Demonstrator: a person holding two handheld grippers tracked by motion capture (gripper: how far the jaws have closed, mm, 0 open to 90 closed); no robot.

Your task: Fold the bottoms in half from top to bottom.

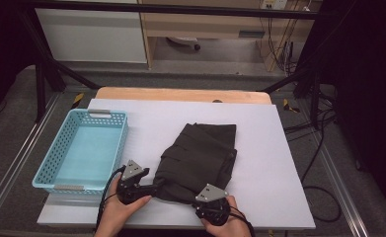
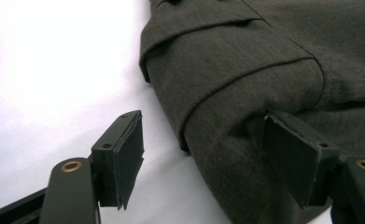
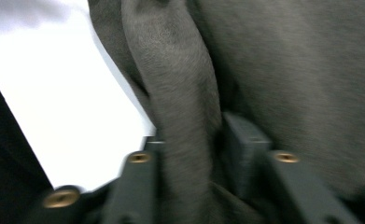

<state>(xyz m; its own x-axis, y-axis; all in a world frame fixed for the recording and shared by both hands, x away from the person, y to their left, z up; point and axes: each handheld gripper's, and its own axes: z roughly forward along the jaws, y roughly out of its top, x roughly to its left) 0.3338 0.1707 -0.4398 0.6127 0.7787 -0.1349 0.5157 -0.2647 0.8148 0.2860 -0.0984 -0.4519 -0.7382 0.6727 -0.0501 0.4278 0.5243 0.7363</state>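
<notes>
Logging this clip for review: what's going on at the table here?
A person works two grippers at the near edge of a folded dark garment on the white table. The right gripper has its jaws pinched on a fold of cloth. The left gripper is open around a corner. A blue basket waits at left.

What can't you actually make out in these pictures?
- Dark folded garment: its near edge is hidden by both tongs in the high view, and its kind is unclear.
- Right tongs: motion blur in the right gripper view; a fold sits between the jaws.
- Left tongs: the right pad meets cloth; pressing or not is unclear.
- Blue basket: near rim's label too small.
</notes>
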